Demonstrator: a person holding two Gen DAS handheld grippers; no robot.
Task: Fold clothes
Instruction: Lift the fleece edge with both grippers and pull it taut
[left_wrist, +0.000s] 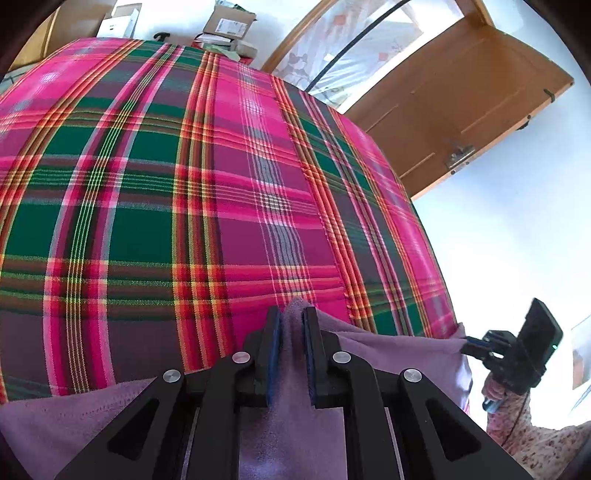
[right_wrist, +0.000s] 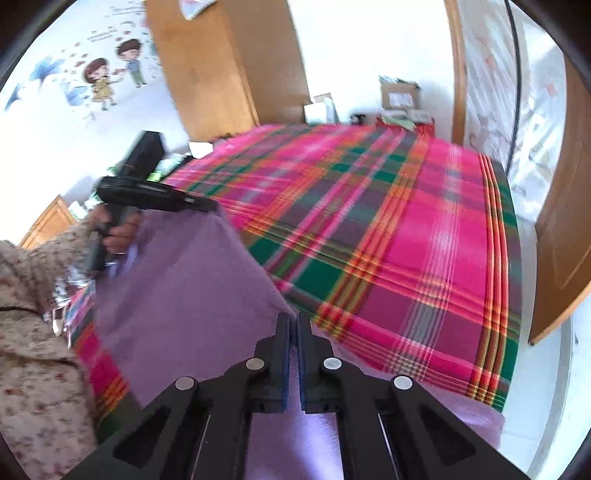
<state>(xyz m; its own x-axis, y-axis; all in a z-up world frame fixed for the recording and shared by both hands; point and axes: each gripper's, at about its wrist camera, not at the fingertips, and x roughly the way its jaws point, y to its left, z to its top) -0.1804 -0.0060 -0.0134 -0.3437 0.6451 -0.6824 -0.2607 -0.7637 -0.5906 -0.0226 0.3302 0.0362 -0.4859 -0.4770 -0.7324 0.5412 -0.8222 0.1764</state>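
A purple garment (left_wrist: 388, 350) hangs stretched between my two grippers above the near edge of a bed. In the left wrist view my left gripper (left_wrist: 293, 314) is shut on a bunched fold of it, with purple fabric showing between the blue pads. Far right in that view, my right gripper (left_wrist: 466, 345) pinches the other corner. In the right wrist view the right gripper (right_wrist: 294, 321) is shut on the garment's (right_wrist: 184, 288) near corner. The left gripper (right_wrist: 208, 205) holds the far corner at upper left, gripped by a hand (right_wrist: 118, 232).
A pink, green and red plaid blanket (left_wrist: 184, 184) covers the bed (right_wrist: 406, 240) ahead of both grippers. Cardboard boxes (left_wrist: 229, 24) stand beyond its far end. A wooden door (left_wrist: 461, 110) stands open on the right, and a wardrobe (right_wrist: 221, 66) at the back. A floral sleeve (right_wrist: 33, 332) fills the left.
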